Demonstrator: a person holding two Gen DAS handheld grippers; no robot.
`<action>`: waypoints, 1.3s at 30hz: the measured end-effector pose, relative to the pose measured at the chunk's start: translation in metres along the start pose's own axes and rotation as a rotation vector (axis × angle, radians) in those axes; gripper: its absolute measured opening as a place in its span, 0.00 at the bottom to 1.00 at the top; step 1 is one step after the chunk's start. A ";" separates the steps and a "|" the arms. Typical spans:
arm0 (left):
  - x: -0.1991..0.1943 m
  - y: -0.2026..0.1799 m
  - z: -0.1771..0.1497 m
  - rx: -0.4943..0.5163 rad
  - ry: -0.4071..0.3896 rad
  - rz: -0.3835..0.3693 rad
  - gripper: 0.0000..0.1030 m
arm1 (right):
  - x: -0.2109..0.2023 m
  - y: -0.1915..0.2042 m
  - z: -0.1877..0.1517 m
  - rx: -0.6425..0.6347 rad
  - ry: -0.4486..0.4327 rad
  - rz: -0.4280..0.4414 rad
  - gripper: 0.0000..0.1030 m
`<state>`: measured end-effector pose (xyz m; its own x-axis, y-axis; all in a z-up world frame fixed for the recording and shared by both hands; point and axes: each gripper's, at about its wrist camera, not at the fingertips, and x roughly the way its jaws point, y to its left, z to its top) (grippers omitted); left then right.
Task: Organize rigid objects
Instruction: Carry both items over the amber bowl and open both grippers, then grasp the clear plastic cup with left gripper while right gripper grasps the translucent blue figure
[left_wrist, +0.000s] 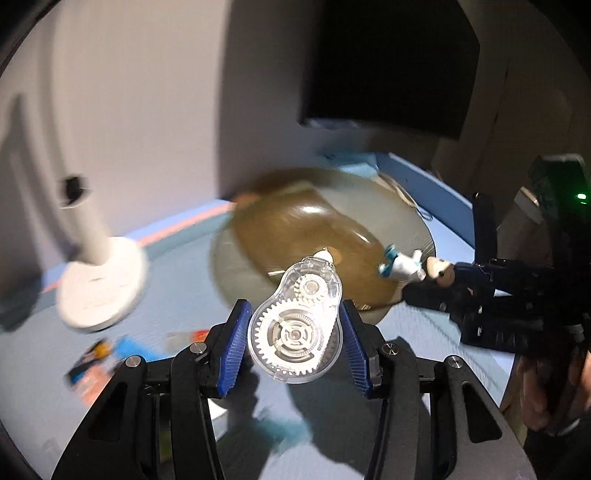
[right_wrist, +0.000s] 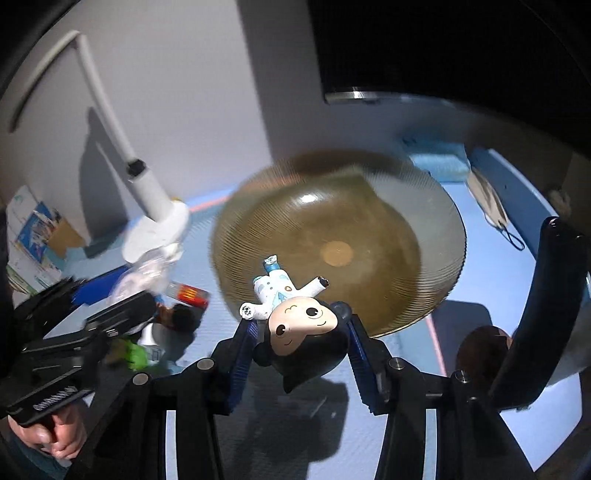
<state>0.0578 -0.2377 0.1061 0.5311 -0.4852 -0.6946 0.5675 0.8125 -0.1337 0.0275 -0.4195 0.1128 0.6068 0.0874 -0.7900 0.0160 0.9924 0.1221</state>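
Note:
My left gripper (left_wrist: 293, 334) is shut on a clear plastic correction tape dispenser (left_wrist: 295, 325) with white gears inside, held above the blue table near the rim of a brown glass bowl (left_wrist: 317, 236). My right gripper (right_wrist: 301, 341) is shut on the black-haired head of a small toy figurine (right_wrist: 291, 317) in a white suit, held over the near rim of the same bowl (right_wrist: 369, 229). The right gripper with the figurine (left_wrist: 413, 267) also shows at the right of the left wrist view. The left gripper (right_wrist: 110, 310) shows at the left of the right wrist view.
A white desk lamp (right_wrist: 147, 206) stands on the blue table at the left, its base (left_wrist: 99, 288) blurred. Small packets (left_wrist: 92, 365) and a tube (right_wrist: 188, 293) lie near it. A face mask (right_wrist: 487, 203) lies right of the bowl. A dark monitor (left_wrist: 388, 62) stands behind.

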 end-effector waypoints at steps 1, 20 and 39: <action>0.011 -0.003 0.003 -0.001 0.014 -0.003 0.45 | 0.008 -0.004 0.003 -0.004 0.019 -0.016 0.46; -0.058 0.066 -0.023 -0.188 -0.075 0.102 0.70 | -0.027 -0.008 -0.002 0.018 -0.076 0.058 0.59; -0.139 0.212 -0.230 -0.577 -0.026 0.502 0.77 | 0.054 0.127 -0.094 -0.130 -0.107 0.260 0.74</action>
<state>-0.0401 0.0765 0.0112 0.6574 -0.0150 -0.7534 -0.1603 0.9741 -0.1592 -0.0124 -0.2810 0.0295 0.6576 0.3372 -0.6738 -0.2484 0.9413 0.2286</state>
